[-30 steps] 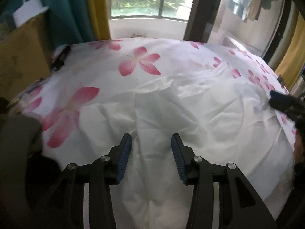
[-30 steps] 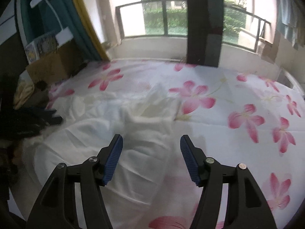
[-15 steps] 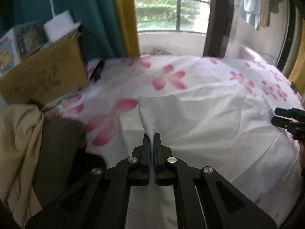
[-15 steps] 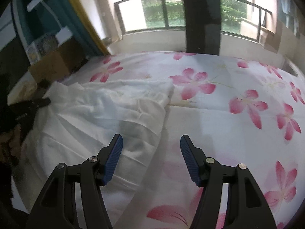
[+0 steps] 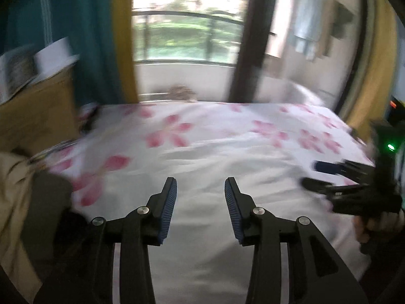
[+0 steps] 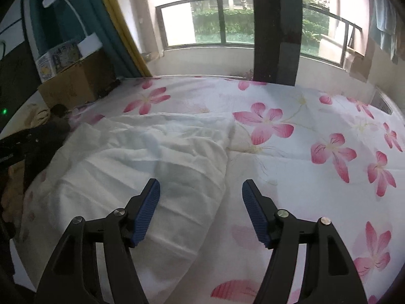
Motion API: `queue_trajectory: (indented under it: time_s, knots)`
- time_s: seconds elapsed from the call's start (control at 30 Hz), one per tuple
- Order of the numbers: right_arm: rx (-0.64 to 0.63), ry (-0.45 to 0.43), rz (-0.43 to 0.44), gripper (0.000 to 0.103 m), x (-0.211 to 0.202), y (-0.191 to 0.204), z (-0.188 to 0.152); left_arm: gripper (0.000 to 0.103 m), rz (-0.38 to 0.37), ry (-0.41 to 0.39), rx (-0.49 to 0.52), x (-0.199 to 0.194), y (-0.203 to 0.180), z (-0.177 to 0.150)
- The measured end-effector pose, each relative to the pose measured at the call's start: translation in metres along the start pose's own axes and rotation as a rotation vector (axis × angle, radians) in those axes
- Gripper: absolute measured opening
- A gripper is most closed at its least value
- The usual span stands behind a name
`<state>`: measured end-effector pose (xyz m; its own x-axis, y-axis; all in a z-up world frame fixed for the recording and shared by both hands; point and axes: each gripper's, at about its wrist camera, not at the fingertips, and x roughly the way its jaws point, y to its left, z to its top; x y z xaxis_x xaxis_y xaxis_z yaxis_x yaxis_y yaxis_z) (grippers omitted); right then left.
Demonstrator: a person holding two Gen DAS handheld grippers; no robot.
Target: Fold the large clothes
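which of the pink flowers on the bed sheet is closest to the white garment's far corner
The large flower just right of the white garment corner; the others lie farther off.

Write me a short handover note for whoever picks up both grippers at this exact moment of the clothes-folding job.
Left gripper: open, jaws have just been opening, nothing between them.
Right gripper: open, jaws have just been opening a little further, empty, above the white garment.
Garment: lying on the flowered bedsheet, toward its left side in the right wrist view, wrinkled, edges uneven.
Done: appears folded over at least once; hard to confirm.
Left: smooth it, square the edges, likely fold again.
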<state>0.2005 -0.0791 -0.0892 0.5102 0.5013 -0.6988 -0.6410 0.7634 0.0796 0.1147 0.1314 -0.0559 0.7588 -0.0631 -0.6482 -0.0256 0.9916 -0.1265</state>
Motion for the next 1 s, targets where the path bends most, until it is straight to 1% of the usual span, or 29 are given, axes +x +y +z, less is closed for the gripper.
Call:
queue_trajectory:
  time_s: [0.07,0.13,0.17,0.23,0.3,0.33,0.37,0.53,0.7,0.83,0.9,1.0]
  knots:
    - [-0.021,0.008,0.011,0.068,-0.004,0.007,-0.002,0.042,-0.055,0.024,0.037,0.008,-0.020,-0.003]
    - [-0.037,0.017,0.022,0.068,-0.006,0.011,-0.006,0.042,-0.069,0.079,0.069,0.022,-0.035,-0.011]
    - [-0.045,0.023,0.025,0.068,-0.007,0.014,-0.009,0.042,-0.059,0.100,0.074,0.027,-0.039,-0.016]
    - [-0.050,0.031,0.017,0.068,-0.007,0.015,-0.014,0.042,-0.015,0.156,0.074,0.039,-0.041,-0.027]
    - [-0.043,0.039,0.021,0.069,-0.005,0.014,-0.021,0.042,-0.004,0.187,0.065,0.045,-0.040,-0.038]
    - [-0.040,0.044,0.025,0.073,-0.003,0.013,-0.024,0.044,0.004,0.192,0.057,0.047,-0.039,-0.044]
    - [-0.034,0.050,0.027,0.077,-0.001,0.013,-0.027,0.046,0.011,0.181,0.050,0.046,-0.036,-0.048]
    - [-0.025,0.036,0.034,0.084,0.007,0.013,-0.039,0.049,0.012,0.165,0.006,0.037,-0.026,-0.059]
    - [-0.028,0.031,0.037,0.084,0.002,0.015,-0.041,0.050,-0.011,0.157,-0.065,0.026,-0.023,-0.058]
    - [-0.027,0.011,0.037,0.085,-0.011,0.013,-0.037,0.050,-0.028,0.115,-0.129,0.004,-0.008,-0.058]
    - [-0.022,0.000,0.039,0.085,-0.018,0.009,-0.033,0.050,-0.008,0.103,-0.141,-0.006,0.001,-0.057]
    - [0.000,-0.030,0.053,0.085,-0.026,0.002,-0.028,0.057,0.053,0.074,-0.160,-0.019,0.022,-0.053]
